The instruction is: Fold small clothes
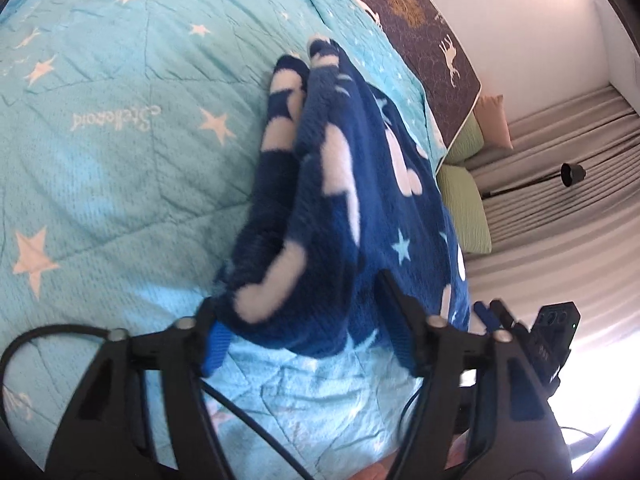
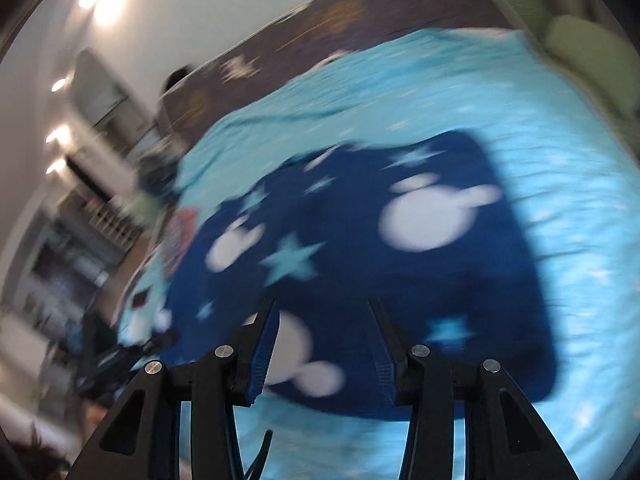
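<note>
Fleece is what the garment looks like: a small dark-blue piece printed with white mouse-head shapes and pale stars, lying on the turquoise star-print quilt of the bed. I judge it light, soft and limp, with a thick nap that should give the pads good friction; it will sag and drape the moment one edge is lifted, and nothing about it is fragile. The striped cuffs look a little firmer than the body.

In the left wrist view the garment runs lengthwise away from the camera, its long axis pointing from the near hem toward the two striped cuffs at the far end, which lie side by side, touching. It appears already doubled along that axis, one layer on top of the other. In the right wrist view, which is smeared by motion, the same blue fleece spreads broadly across the quilt.

The left tongs stand parted, straddling the near end of the garment; the cloth lies between the fingers but the pads do not seem to press it. The right tongs are likewise parted over the near edge, gripping nothing.

Good places to take hold, as I judge it, are the two near corners of the hem, pinching both layers together so the piece can be carried over toward the cuffs.
</note>
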Available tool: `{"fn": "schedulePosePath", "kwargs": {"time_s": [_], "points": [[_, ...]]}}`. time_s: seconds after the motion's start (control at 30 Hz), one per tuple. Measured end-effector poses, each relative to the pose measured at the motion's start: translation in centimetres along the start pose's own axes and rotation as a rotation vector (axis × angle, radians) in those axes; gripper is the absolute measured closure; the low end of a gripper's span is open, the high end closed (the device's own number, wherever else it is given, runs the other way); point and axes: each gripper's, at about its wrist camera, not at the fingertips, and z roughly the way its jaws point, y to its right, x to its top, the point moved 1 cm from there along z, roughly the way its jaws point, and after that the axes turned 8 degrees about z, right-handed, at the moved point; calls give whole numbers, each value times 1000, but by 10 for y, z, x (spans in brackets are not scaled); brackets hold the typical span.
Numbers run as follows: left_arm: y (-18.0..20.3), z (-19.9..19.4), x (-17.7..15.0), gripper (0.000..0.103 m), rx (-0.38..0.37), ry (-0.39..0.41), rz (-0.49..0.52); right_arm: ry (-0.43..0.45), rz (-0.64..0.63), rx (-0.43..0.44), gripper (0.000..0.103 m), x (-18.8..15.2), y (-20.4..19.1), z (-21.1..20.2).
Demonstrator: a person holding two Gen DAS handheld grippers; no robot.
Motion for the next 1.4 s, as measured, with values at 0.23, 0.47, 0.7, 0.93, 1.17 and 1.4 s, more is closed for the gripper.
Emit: {"fn": "schedulePosePath", "kwargs": {"time_s": [0.23,0.47,0.7,0.93,1.17,1.4], "points": [[5,3,-3,79,46,6,105,-252,95,6,68,-34,23,80],[24,-9,3,80,32,44,179,-124,-39,25,70,-5,-10,42],[42,-17,7,80,32,78,266,-236,37,-80,70,0,6,98],[53,-23,7,80,24,113,294,-80,2,-77,70,73,-17,86],[101,-25,20,81,-34,153,407,-241,117,-90,71,84,11,143],[175,-8,17,81,-108,134,619,-108,130,-5,69,64,40,46]]}}
